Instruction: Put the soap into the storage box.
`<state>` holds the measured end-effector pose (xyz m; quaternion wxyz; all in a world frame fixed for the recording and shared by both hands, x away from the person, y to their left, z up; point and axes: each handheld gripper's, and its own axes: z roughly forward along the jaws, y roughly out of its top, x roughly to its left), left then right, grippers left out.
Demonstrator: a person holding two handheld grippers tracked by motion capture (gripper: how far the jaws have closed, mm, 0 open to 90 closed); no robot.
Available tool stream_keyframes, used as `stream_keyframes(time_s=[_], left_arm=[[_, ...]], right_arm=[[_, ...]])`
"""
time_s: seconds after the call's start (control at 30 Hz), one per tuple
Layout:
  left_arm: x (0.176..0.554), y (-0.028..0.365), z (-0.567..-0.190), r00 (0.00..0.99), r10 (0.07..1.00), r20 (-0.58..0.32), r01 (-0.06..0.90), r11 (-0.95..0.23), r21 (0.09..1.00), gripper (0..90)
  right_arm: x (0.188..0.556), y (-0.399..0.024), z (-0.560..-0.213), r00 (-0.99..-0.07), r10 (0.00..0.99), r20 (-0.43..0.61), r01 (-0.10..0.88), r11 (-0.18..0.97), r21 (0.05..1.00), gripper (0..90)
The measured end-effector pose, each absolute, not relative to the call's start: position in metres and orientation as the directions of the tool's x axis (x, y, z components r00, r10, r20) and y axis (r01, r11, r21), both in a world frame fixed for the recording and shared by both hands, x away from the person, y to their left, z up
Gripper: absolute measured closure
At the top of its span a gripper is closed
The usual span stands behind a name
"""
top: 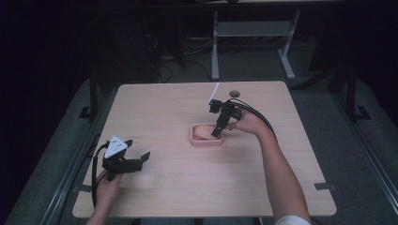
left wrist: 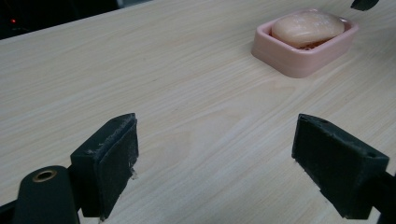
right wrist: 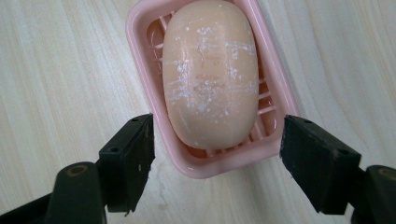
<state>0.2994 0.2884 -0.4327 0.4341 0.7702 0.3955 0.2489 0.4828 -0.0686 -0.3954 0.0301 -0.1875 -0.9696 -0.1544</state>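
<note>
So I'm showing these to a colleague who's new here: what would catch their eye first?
Probably the pink soap dish at mid-table, holding a pale, white-scuffed bar of soap. Next, the right tongs, tilted down over the dish with jaws open either side of its near end. The left tongs hover open near the table's front left.

High view: right claw [top: 218,132] tips hid part of the soap [top: 202,131] in the dish [top: 206,141]; whether they touched either could not be told. Room beyond the surface [top: 187,178] too dark to read. Left gripper view: dish's [left wrist: 299,58] far corner cut by top edge. Right gripper view: soap [right wrist: 210,74] covered most of dish's [right wrist: 210,168] slatted floor; top rim cropped.
</note>
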Motion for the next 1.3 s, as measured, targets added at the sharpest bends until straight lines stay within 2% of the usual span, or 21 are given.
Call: stream_keyframes(time_s=[1.3], left_arm=[[0.299,0.287,-0.433,0.565,0.824,0.041,0.393,-0.312,0.865,14.3]], right_arm=[[0.467,-0.103,-0.393,-0.912,0.393,0.115,0.408,0.854,0.322,24.4]])
